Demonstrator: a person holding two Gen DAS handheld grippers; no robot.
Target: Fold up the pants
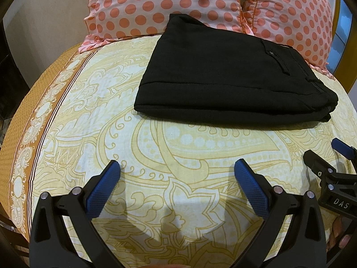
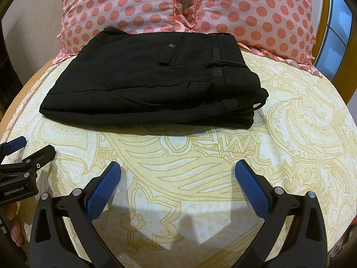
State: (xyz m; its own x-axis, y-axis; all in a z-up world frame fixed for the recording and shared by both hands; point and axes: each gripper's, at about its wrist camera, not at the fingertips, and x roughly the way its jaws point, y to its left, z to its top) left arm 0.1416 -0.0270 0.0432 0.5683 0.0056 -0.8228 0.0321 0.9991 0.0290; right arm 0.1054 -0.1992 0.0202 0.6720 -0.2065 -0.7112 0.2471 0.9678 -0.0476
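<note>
The black pants (image 1: 223, 76) lie folded into a thick rectangular stack on the bed, their far edge against the pillows. In the right wrist view the pants (image 2: 151, 80) show a back pocket button and waistband loops on the right side. My left gripper (image 1: 177, 167) is open and empty, over the sheet well short of the pants. My right gripper (image 2: 177, 167) is open and empty too, the same distance back. Each gripper shows at the edge of the other's view: the right one (image 1: 330, 154) and the left one (image 2: 26, 147).
The bed has a yellow patterned sheet (image 1: 156, 156) with an orange border (image 1: 33, 134) on the left. Two pink pillows with orange dots (image 2: 138, 6) (image 2: 256, 11) lean at the head. A window (image 2: 337, 29) is at the far right.
</note>
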